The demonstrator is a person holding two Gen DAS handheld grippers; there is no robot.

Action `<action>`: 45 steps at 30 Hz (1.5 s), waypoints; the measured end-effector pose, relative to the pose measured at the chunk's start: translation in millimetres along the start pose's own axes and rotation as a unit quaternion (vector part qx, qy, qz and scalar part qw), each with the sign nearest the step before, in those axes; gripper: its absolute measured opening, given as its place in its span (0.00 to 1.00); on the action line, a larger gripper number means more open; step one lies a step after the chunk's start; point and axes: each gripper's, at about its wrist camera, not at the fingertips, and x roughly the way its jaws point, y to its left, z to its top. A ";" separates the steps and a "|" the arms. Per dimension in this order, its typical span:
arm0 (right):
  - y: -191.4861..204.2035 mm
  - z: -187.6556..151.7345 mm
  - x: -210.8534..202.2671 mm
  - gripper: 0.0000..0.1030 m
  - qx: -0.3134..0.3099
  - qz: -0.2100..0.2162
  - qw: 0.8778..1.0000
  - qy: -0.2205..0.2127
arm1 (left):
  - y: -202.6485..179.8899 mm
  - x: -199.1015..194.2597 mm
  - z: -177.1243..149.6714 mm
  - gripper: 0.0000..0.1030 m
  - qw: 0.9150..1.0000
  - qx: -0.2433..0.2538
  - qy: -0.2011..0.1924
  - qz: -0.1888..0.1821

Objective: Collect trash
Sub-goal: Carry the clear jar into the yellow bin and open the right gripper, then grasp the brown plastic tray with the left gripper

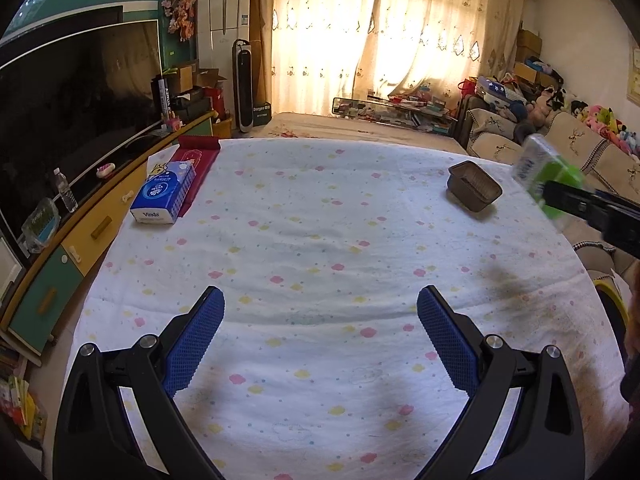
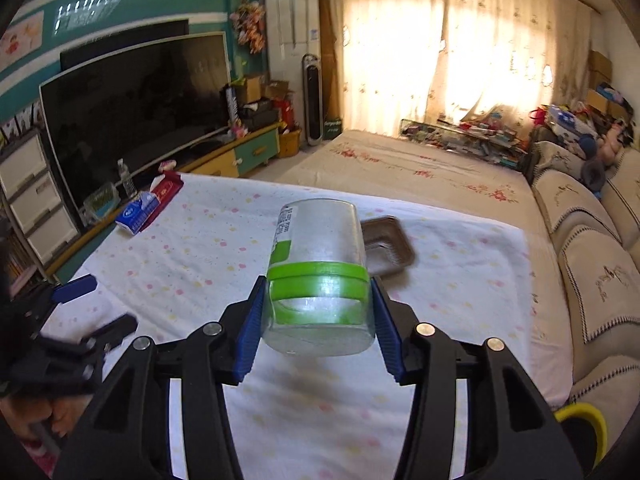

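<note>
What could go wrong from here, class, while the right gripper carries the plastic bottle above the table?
1. The right gripper pinches the clear plastic bottle only near one end; most of it sticks out beyond the pads, so it might tilt or slip free.
2. The foil tray lies just beyond the bottle, so a low swing could knock it.
3. The left gripper hangs open and empty nearby; the two could collide.

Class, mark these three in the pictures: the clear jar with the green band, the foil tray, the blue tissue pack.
clear jar (image 2: 320, 248), right wrist view, on its clear side wall.
foil tray (image 1: 474, 184), left wrist view, on its ribbed inside.
blue tissue pack (image 1: 162, 194), left wrist view, on its top face.
</note>
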 end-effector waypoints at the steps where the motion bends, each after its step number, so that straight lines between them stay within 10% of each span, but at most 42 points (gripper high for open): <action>1: -9.3 -8.3 -16.3 0.46 0.010 -0.007 1.000 -0.006 | -1.0 -0.4 -0.2 0.93 1.000 0.002 -0.001 0.000; 20: -181.2 -175.8 -113.8 0.47 0.191 -0.225 0.954 0.044 | -24.9 0.1 -7.8 0.93 0.999 0.048 -0.005 -0.003; 45: -206.4 -204.1 -137.2 0.53 0.250 -0.230 0.941 0.014 | -167.6 38.1 41.5 0.93 0.974 0.185 0.033 -0.123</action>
